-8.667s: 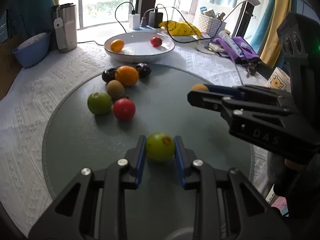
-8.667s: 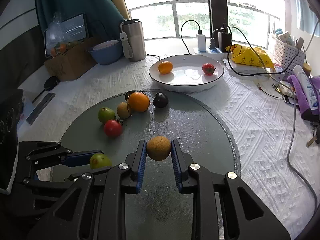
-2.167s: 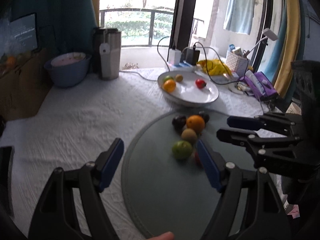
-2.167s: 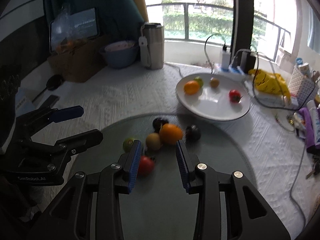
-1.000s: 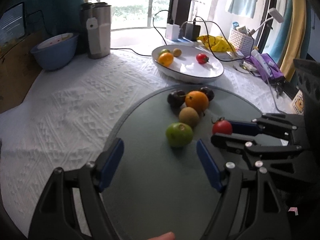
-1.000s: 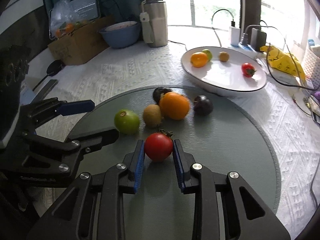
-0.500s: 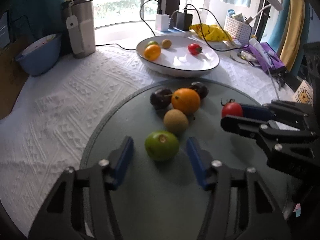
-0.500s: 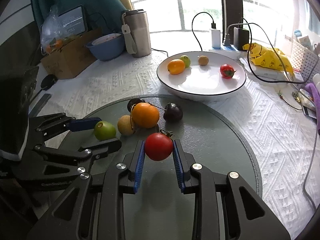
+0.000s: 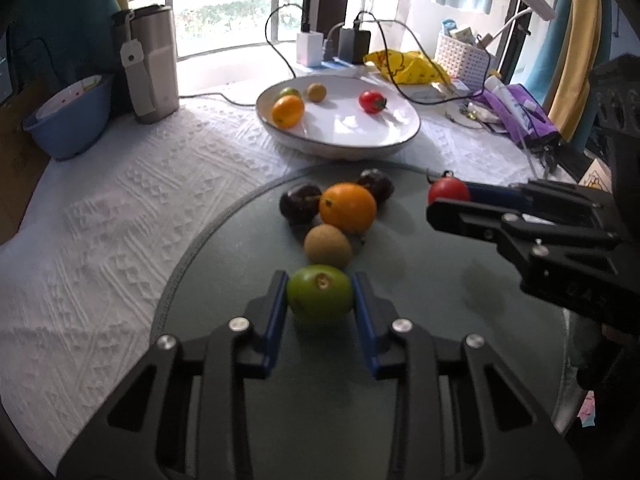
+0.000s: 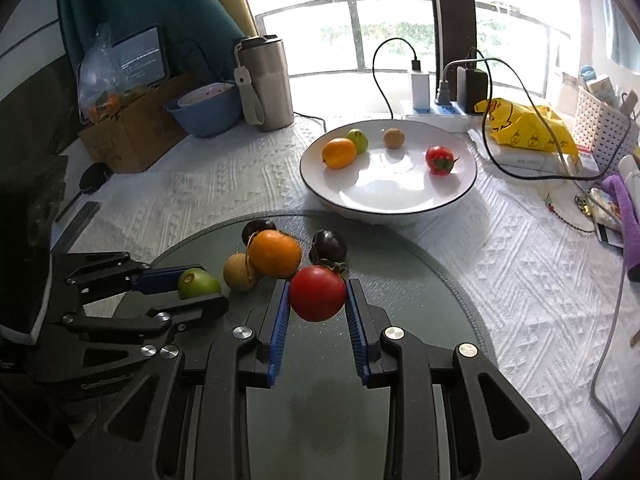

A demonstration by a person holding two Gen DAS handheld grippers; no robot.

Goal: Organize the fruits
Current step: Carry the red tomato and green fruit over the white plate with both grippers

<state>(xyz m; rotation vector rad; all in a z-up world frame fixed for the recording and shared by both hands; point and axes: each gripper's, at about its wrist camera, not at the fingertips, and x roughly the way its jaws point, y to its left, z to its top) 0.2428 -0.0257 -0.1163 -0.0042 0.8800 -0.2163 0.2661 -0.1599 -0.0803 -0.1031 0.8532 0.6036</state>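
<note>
My left gripper points down at the round glass turntable. Its jaws are closing, and the blue pads touch both sides of a green fruit resting on the glass. My right gripper is shut on a red tomato and holds it just above the glass. Beyond lie an orange, a kiwi and two dark plums. The white plate behind holds an orange fruit, a small green one, a brown one and a tomato.
A steel tumbler and a blue bowl stand at the back left on the white cloth. Chargers with cables, a yellow bag, a white basket and a purple cloth crowd the back right.
My left gripper went from wide open to closed around the green fruit after moving up to it. My right gripper carried the red tomato a little up and forward.
</note>
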